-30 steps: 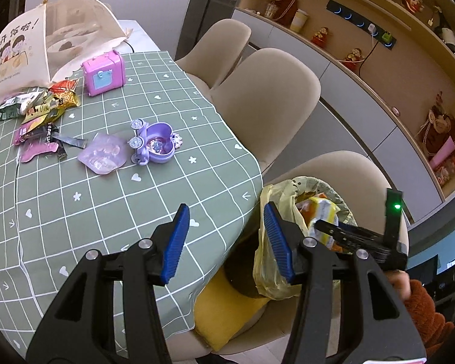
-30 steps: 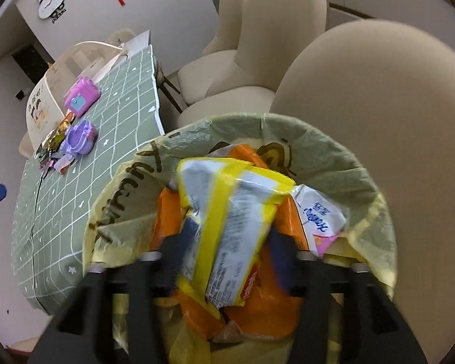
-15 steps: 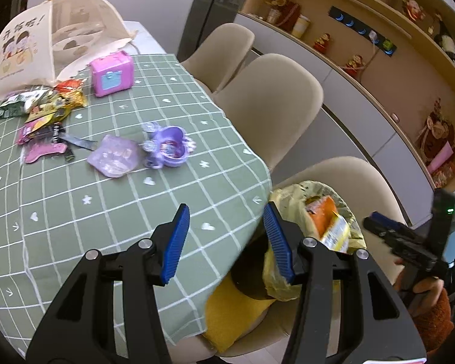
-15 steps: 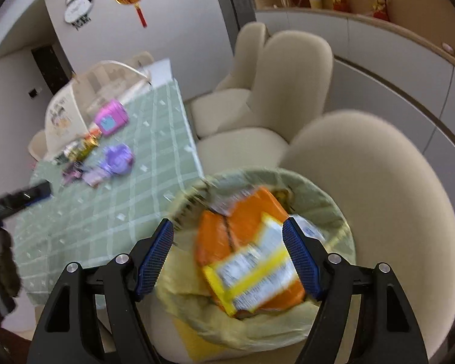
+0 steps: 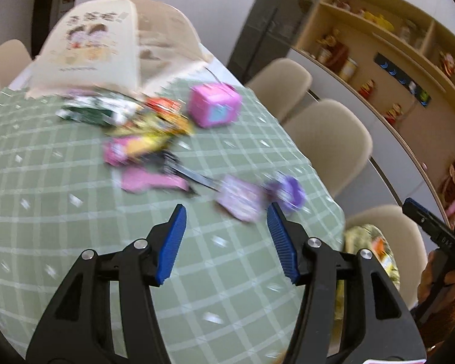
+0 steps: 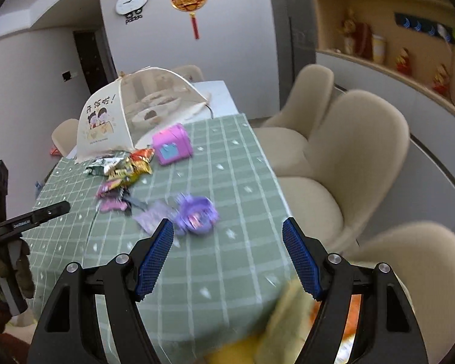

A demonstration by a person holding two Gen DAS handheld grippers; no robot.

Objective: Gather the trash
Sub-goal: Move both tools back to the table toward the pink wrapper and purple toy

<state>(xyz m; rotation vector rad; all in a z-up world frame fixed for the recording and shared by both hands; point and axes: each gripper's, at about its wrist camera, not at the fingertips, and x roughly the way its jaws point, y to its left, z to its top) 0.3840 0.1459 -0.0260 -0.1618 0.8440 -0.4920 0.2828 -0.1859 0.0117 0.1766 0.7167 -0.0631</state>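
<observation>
A pile of snack wrappers lies on the green checked tablecloth, with a pink wrapper at its near edge. My left gripper hovers over the cloth short of the pile. Its jaws are opening and nothing is between them. My right gripper stands open and empty above the table's near corner. Just below it is the yellow trash bag with orange and yellow packets inside.
A pink toy box, a purple toy and a lilac lid share the table. A mesh food cover stands at the far end. Beige chairs line the right side.
My right gripper let go of the yellow packet into the bag, rose and turned toward the table. My left gripper swung from the bag's side toward the wrappers and widened a little.
</observation>
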